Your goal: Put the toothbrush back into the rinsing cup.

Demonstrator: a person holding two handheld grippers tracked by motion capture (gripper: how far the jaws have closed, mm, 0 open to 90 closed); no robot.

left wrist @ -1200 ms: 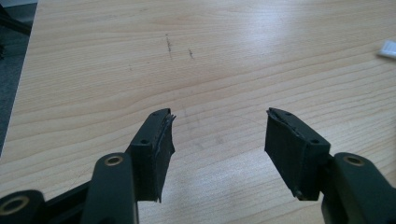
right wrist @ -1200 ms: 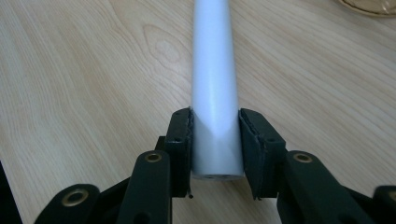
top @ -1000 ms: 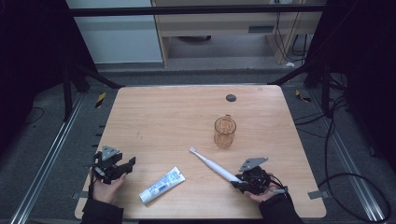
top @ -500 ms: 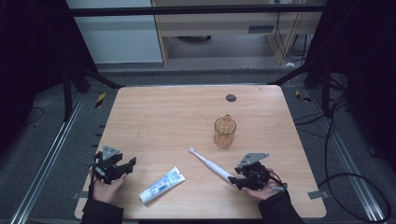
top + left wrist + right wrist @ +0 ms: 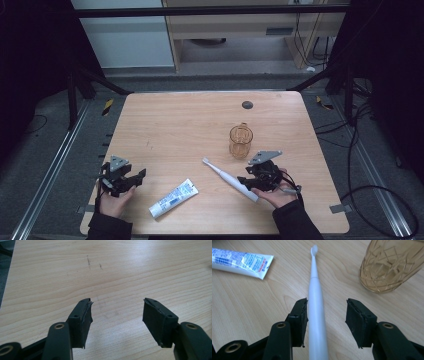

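We are spreading our right gripper (image 5: 327,323) loose around the toothbrush (image 5: 315,312), our left gripper (image 5: 116,322) gaping over bare table (image 5: 125,270).

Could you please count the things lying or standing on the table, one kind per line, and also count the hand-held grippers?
Toothbrush: 1
Toothpaste tube: 1
Amber glass: 1
Hand-held gripper: 2, left and right
Total: 5

high view: above, forward-down | gripper views: close, low over table (image 5: 180,125) | shared: tabletop
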